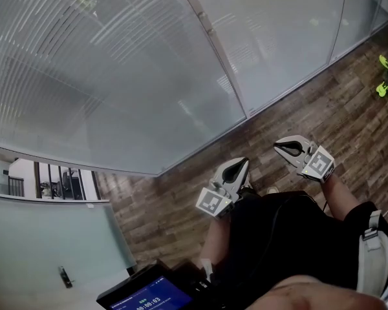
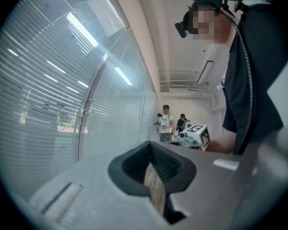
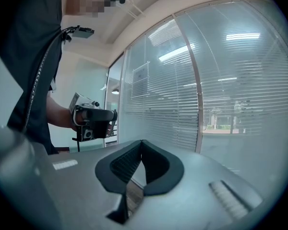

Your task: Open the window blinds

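At the bottom edge of the head view, a dark screen (image 1: 149, 296) with a blue panel is cut off by the frame. White digits like a timer are shown on it, too small to be read surely. Black-and-white square markers are carried on each gripper's cube.

The window blinds (image 1: 103, 63) are hung lowered across the glazed wall ahead, slats horizontal, well apart from both grippers. A clear strip is left under their lower edge at far left.

The left gripper (image 1: 238, 166) and right gripper (image 1: 290, 148) are held low over the wood floor (image 1: 310, 102), in front of the person's dark clothing. In the left gripper view the jaws are seen brought together at the tips with nothing gripped. Only floor is glimpsed through the slot behind the tips. In the right gripper view the jaws are likewise closed and empty.

Two people (image 2: 172, 123) are seen far down the room, small and indistinct. A neon-green thing (image 1: 383, 76) at the right edge is cropped and cannot be identified.
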{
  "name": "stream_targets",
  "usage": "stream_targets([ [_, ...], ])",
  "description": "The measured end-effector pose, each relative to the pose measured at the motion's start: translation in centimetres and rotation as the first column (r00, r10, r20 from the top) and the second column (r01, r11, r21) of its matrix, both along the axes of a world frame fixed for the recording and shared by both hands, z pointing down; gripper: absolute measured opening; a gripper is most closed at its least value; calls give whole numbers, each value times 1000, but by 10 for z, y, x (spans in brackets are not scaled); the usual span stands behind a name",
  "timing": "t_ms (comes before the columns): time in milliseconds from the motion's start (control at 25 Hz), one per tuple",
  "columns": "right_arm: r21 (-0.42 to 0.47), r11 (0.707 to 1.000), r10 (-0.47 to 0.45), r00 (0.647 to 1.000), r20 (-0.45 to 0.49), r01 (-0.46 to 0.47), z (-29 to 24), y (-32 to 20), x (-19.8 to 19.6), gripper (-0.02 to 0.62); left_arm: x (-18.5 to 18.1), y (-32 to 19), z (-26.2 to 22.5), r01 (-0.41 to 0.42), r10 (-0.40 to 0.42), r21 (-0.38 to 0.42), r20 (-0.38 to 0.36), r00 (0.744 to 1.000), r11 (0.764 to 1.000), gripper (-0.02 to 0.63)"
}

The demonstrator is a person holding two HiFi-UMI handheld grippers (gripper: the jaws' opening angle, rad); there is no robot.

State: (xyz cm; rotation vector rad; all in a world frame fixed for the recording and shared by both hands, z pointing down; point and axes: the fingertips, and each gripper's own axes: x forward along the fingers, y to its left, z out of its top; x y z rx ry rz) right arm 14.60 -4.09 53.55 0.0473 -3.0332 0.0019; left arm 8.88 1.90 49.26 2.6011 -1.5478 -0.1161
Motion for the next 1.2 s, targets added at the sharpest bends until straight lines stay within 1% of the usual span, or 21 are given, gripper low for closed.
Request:
stream_targets([
  [240, -9, 1000, 20, 1000, -10, -20, 6, -10, -1, 6, -6, -10, 1, -11, 11, 3, -8, 1000, 1000, 2],
  [440, 12, 999, 31, 999, -8, -31, -2, -18, -9, 6, -14, -21, 3, -24, 24, -1, -18, 1000, 1000, 2],
  [600, 6, 999, 42, 998, -36, -42, 8, -27, -14, 6, -20, -32, 4, -37, 37, 5, -25, 999, 999, 2],
  [760, -8, 999, 52, 998, -36, -53, 4, -37, -26, 6, -32, -43, 4, -42, 42, -11, -33, 999, 999, 2],
  [920, 3, 999, 50, 998, -37, -50, 1, -50, -44, 6, -49, -57, 1, -48, 48, -8, -31, 998, 999, 2],
  [1200, -2, 998, 64, 998, -29, -64, -1, -71, -84, 6, -88, -80, 2, -65, 64, -21, -21, 998, 998, 2],
])
